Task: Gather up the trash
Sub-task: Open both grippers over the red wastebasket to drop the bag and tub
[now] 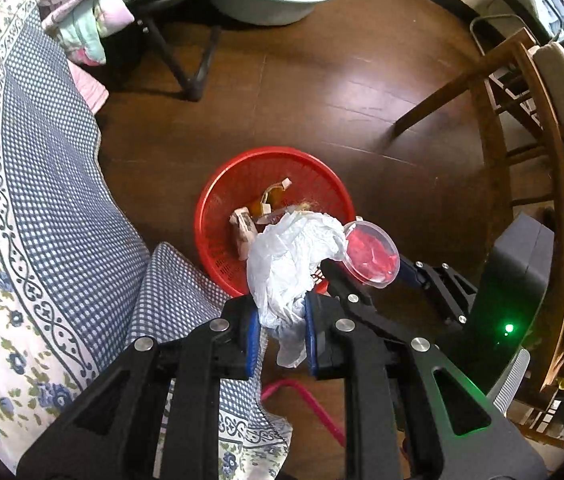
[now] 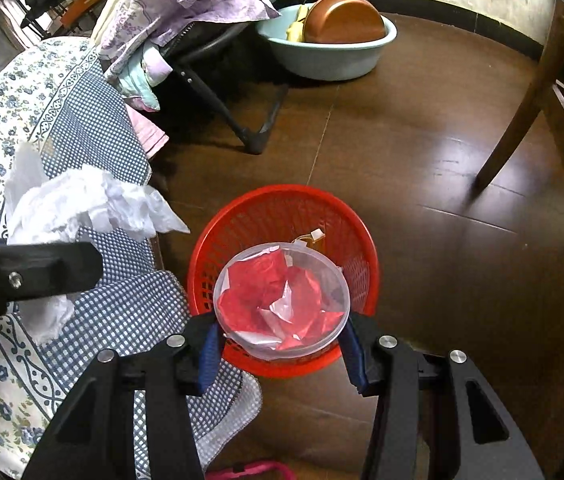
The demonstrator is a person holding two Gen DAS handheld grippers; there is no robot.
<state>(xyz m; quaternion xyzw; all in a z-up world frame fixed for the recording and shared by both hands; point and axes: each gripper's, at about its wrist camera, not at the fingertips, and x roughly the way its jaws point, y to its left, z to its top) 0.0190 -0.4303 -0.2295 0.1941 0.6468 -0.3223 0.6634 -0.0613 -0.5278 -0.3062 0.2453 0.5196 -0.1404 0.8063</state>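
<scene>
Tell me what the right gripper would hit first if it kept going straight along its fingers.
Most likely the red basket. The right gripper, shut on the clear plastic cup, points steeply down at the near rim; the cup would probably touch first, though depth is unclear.

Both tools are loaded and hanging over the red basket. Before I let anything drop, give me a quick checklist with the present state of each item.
1. Left tool shut on the white plastic bag: ok.
2. Right tool clamped on the clear container across its rim: ok.
3. Container above the red basket opening: ok.
4. Bag fully above the basket: cannot tell; in the left wrist view it hangs over the near rim, beside the checked cloth.
5. Room in the basket: ok; only a few scraps of paper trash at the bottom.
6. Red wrapper inside the container will stay in when dropped: cannot tell.
</scene>
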